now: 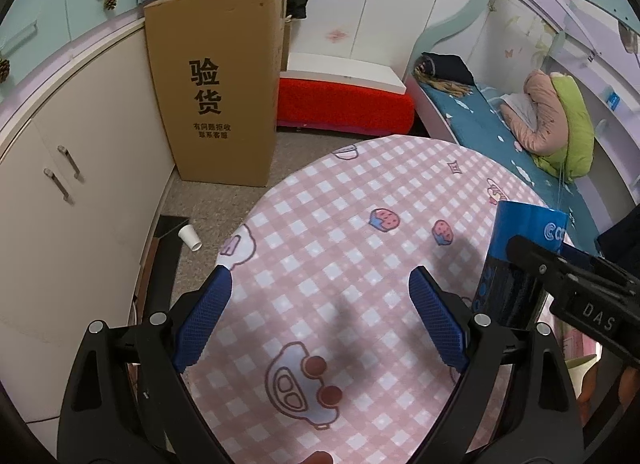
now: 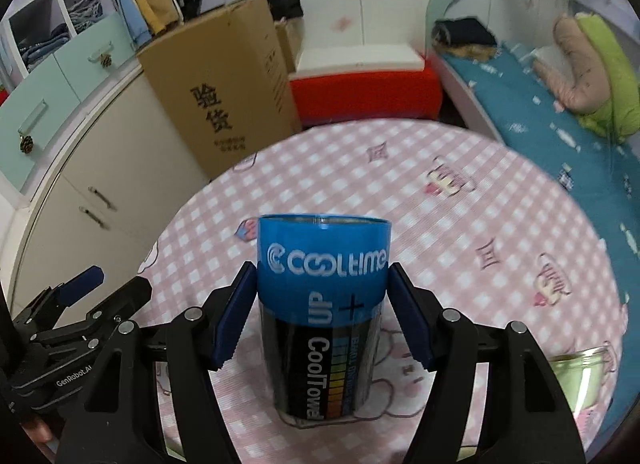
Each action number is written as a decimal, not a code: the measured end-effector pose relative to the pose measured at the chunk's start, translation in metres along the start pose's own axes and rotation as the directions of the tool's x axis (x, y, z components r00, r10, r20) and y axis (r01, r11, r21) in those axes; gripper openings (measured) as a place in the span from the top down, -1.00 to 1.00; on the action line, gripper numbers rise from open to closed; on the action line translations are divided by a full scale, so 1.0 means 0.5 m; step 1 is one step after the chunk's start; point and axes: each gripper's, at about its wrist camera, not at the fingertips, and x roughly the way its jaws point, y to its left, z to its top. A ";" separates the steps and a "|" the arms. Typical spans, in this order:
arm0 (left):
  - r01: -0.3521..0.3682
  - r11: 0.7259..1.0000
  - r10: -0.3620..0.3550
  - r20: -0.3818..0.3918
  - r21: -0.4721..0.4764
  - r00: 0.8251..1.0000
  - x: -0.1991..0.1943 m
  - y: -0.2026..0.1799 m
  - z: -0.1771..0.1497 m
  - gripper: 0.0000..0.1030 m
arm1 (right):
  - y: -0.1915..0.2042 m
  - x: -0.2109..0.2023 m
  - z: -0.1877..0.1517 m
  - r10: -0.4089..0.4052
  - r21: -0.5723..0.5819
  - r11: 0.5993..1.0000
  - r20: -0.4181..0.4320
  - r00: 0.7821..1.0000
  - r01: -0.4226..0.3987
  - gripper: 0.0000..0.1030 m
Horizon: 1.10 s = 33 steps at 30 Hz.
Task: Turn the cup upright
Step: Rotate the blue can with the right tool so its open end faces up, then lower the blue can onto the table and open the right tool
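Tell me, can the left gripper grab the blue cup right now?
Probably not yet. The left gripper is open over bare tablecloth, and the blue cup is off to its right, already squeezed by the right gripper.

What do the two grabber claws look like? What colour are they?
Both are black plastic frames with round silver bolts. The left gripper and right gripper each have two flat blue fingers with a bumpy, ridged surface. White lettering shows: "DAS" on the right one, "GenRobot.AI" on the left.

cup upright on table | between right jaws | cardboard box behind table
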 end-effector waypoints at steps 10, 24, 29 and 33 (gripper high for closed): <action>0.004 1.000 -0.004 0.009 0.025 1.000 -0.018 -0.025 -0.010 -0.76 | 0.016 -0.046 -0.056 -0.065 -0.031 0.997 0.118 0.991 0.069 -0.23; -0.009 0.999 0.008 0.004 0.032 1.000 -0.033 -0.042 -0.023 -0.76 | 0.019 -0.039 -0.070 -0.075 -0.037 0.996 0.142 0.987 0.081 -0.23; -0.017 0.999 0.016 0.019 0.034 1.000 -0.053 -0.047 -0.027 -0.76 | 0.019 -0.050 -0.077 -0.072 -0.031 0.997 0.149 0.986 0.078 -0.27; -0.014 0.999 0.013 0.033 0.034 0.999 -0.073 -0.052 -0.032 -0.76 | 0.019 -0.079 -0.078 -0.066 -0.035 0.997 0.175 0.982 0.073 -0.43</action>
